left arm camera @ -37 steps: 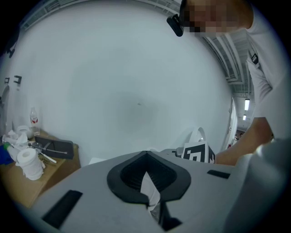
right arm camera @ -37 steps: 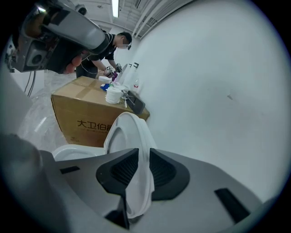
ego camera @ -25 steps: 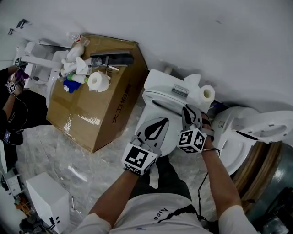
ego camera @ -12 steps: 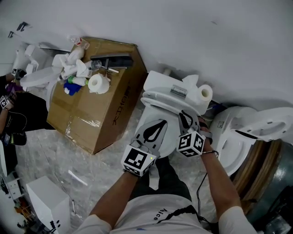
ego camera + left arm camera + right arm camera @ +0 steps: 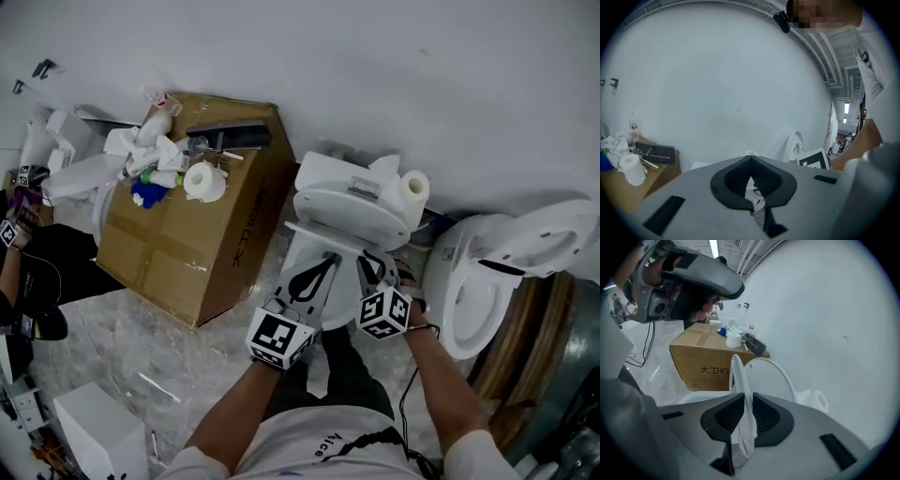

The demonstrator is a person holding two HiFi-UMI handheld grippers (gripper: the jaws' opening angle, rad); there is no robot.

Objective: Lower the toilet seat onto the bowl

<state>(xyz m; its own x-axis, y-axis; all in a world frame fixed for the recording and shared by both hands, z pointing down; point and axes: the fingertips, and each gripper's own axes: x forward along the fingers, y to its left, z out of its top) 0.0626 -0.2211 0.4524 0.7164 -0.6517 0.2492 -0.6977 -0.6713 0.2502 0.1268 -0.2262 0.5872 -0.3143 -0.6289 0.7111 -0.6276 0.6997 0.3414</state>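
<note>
A white toilet stands in the middle of the head view, its lid [image 5: 347, 202] tilted up against the tank. The thin white seat [image 5: 323, 236] is part-way down and shows edge-on above the bowl [image 5: 349, 302]. My right gripper [image 5: 372, 265] is shut on the seat's rim. In the right gripper view the seat [image 5: 738, 373] stands on edge between the jaws of the right gripper [image 5: 743, 399], with the round lid [image 5: 771, 380] behind it. My left gripper [image 5: 317, 270] hovers beside it over the bowl, and the left gripper [image 5: 751, 159] is shut on nothing.
A large cardboard box [image 5: 187, 246] with bottles, rags and a paper roll [image 5: 202, 180] stands left of the toilet. A paper roll [image 5: 412, 190] sits on the tank. A second toilet [image 5: 469, 291] with raised lid stands right. A white box [image 5: 94, 427] is on the floor.
The seat has swung away from the lid and toward me with the right gripper on it. Both grippers have shifted slightly left and nearer.
</note>
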